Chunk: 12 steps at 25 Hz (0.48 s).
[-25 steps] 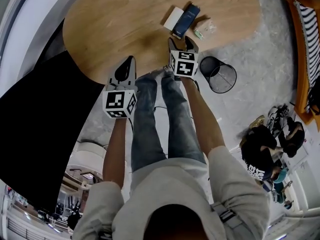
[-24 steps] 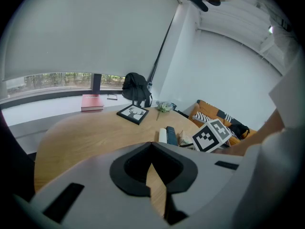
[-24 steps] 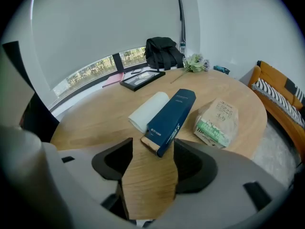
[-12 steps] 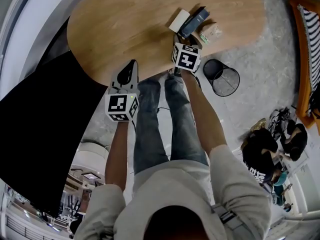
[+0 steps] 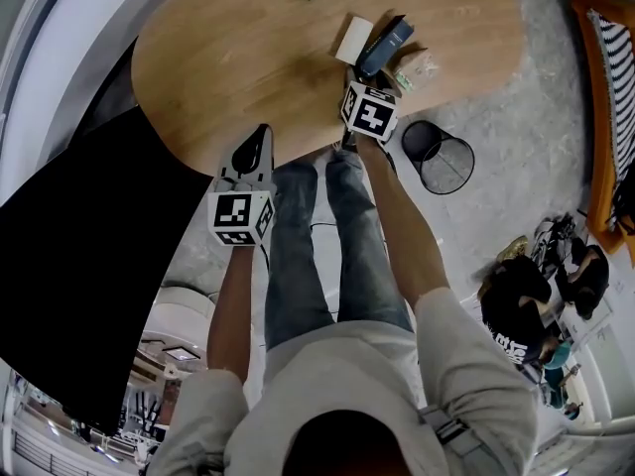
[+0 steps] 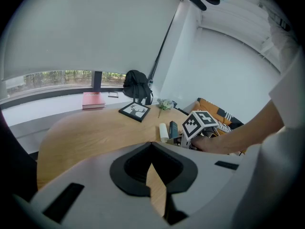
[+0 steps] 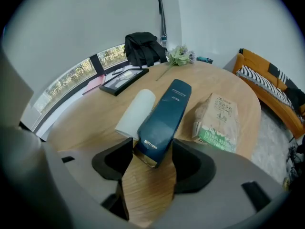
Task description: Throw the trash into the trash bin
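Right claw [image 7: 151,149] pinches near end of blue box [image 7: 164,113]; far end on desk [image 7: 86,123], between white roll [image 7: 136,113] and paper bag [image 7: 218,120]. Left claw [image 6: 151,149] pressed together, empty. Advice: keep the squeeze, lift straight up, then carry to trash bin [image 5: 435,152] on the floor.

**A lounge-like room, home or office**

A rounded wooden table [image 5: 248,58] carries a framed picture [image 6: 136,111] and a spray of flowers [image 7: 180,56] at its 12 o'clock end. A backpack [image 6: 137,85] sits on the sill of a long window [image 6: 47,78]. An orange sofa [image 7: 267,87] stands at 3 o'clock, and a wire bin [image 5: 437,152] sits on the grey floor at 4 o'clock.
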Each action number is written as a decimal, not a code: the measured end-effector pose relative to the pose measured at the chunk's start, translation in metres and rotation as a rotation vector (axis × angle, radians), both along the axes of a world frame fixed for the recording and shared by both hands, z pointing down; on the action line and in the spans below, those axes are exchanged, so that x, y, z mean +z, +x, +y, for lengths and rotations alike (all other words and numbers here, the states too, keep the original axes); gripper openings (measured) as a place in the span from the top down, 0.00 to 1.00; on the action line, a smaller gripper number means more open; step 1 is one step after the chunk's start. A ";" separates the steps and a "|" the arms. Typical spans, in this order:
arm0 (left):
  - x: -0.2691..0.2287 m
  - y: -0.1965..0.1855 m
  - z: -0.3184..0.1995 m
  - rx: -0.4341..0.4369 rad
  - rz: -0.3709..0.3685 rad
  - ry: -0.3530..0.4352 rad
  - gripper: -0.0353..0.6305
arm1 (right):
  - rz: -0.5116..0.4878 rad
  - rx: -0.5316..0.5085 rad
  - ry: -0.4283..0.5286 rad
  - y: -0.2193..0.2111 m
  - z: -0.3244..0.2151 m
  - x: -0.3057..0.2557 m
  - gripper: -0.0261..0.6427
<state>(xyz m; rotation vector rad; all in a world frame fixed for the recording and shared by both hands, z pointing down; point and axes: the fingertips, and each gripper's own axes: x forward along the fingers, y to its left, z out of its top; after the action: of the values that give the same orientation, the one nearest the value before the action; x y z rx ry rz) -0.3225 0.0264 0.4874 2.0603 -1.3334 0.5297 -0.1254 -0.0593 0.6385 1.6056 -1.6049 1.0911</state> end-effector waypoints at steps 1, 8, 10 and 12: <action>0.000 0.000 -0.003 0.000 -0.001 0.000 0.92 | 0.005 -0.004 -0.008 0.001 -0.002 0.002 0.56; -0.001 0.002 -0.003 0.005 0.000 0.010 0.92 | -0.045 -0.006 -0.012 0.006 0.009 -0.001 0.62; -0.005 0.004 -0.004 0.005 0.001 0.016 0.92 | -0.063 -0.031 0.018 0.006 0.011 -0.011 0.63; -0.008 0.008 -0.006 0.009 0.002 0.024 0.92 | -0.077 -0.060 0.060 0.005 0.013 -0.025 0.63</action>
<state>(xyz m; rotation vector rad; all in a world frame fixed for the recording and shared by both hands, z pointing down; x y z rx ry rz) -0.3147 0.0206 0.4789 2.0860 -1.3358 0.5174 -0.1204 -0.0462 0.6139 1.5603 -1.7400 1.0945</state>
